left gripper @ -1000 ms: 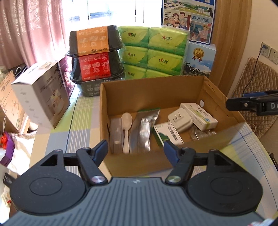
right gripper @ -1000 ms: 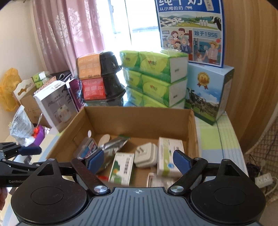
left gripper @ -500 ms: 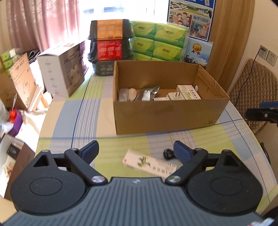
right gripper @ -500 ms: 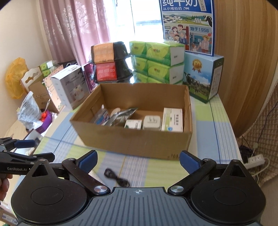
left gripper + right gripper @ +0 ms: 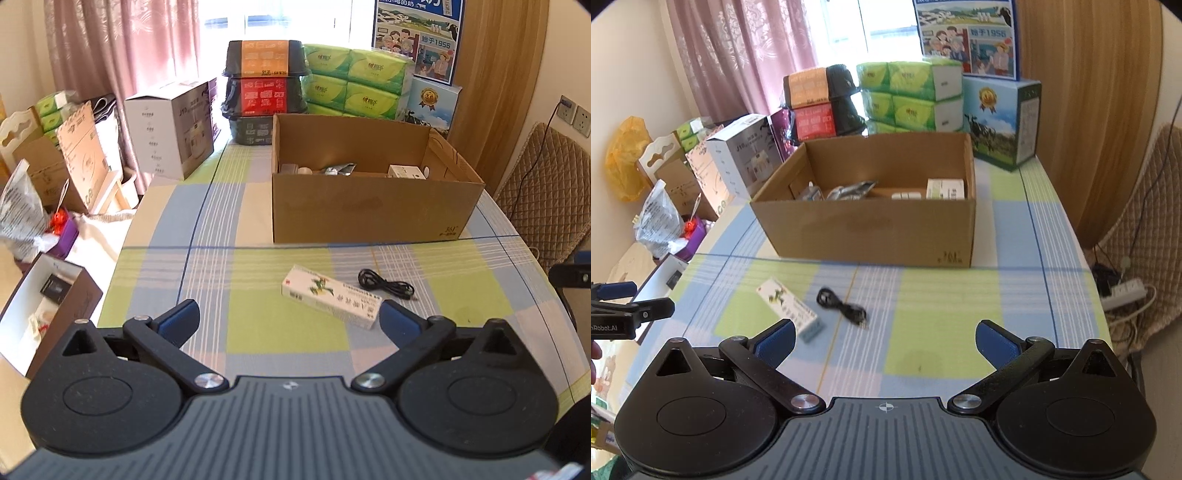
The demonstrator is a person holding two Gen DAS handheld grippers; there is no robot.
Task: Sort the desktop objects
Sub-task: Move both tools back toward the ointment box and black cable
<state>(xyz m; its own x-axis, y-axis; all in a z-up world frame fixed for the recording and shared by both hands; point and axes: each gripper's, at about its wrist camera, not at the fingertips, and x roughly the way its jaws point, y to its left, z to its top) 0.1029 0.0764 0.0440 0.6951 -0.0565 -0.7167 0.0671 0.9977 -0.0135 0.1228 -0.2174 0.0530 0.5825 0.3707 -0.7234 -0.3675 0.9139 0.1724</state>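
- Two views, left wrist first: left claw (image 5: 288, 317) spread wide and empty above the checked desk (image 5: 258, 332). White medicine box (image 5: 332, 296) lies flat just ahead, black cable (image 5: 386, 284) just beside it, both apart from the cardboard box (image 5: 369, 210) behind.
- Right wrist: right claw (image 5: 884, 339) wide, empty. Medicine box (image 5: 792, 308) near its left finger; cable (image 5: 842, 305) beside; cardboard box (image 5: 879, 229) beyond, holding small items.

The poster (image 5: 967, 37) at the back reads "1956". The white box (image 5: 746, 155) bears "J10". The left gripper (image 5: 613, 306) carries "nRobot.AI", its start cut off.
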